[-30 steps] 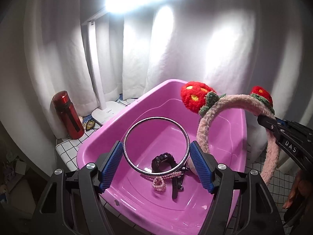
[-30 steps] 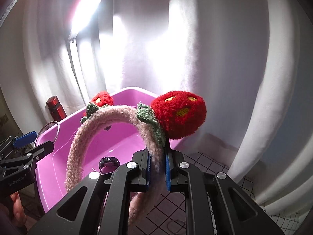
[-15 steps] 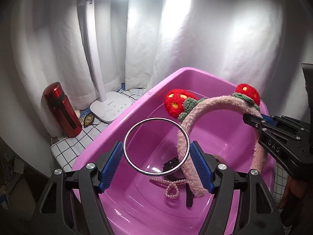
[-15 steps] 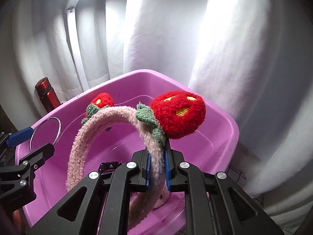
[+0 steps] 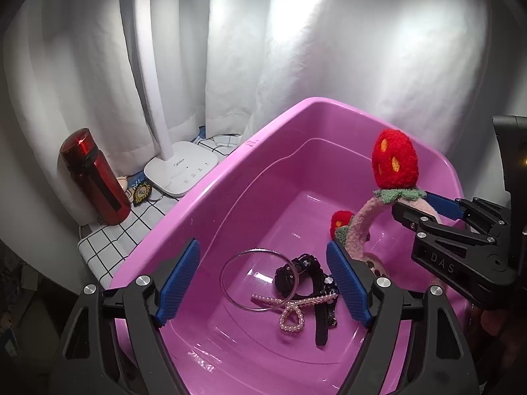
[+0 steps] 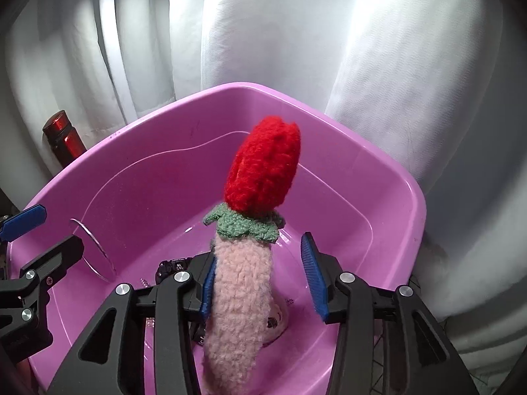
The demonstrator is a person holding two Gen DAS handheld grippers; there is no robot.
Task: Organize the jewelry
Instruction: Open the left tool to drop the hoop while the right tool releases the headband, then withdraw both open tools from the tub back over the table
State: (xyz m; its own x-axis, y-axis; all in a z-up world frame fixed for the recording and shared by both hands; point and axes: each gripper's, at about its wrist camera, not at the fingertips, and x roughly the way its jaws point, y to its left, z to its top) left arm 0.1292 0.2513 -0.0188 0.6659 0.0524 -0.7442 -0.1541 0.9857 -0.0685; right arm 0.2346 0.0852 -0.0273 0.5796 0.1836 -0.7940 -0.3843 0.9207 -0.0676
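Observation:
A pink plastic tub [image 5: 210,197] [image 6: 411,204] holds a silver bangle [image 5: 230,289] [image 6: 92,250], a black watch [image 5: 296,273], and a pearl bow clip [image 5: 291,316]. A fuzzy pink headband with red strawberries [image 5: 393,164] [image 6: 243,276] stands in the tub's right side, leaning against the left finger of my right gripper [image 6: 260,273]. That gripper is open around it. My left gripper [image 5: 263,283] is open and empty above the bangle.
A red bottle [image 5: 95,177] [image 6: 62,138] and a white desk lamp base [image 5: 181,171] stand on a checked cloth [image 5: 108,240] left of the tub. White curtains hang close behind.
My left gripper let go of the bangle, which now lies in the tub. My right gripper opened, and the headband turned edge-on and dropped lower into the tub.

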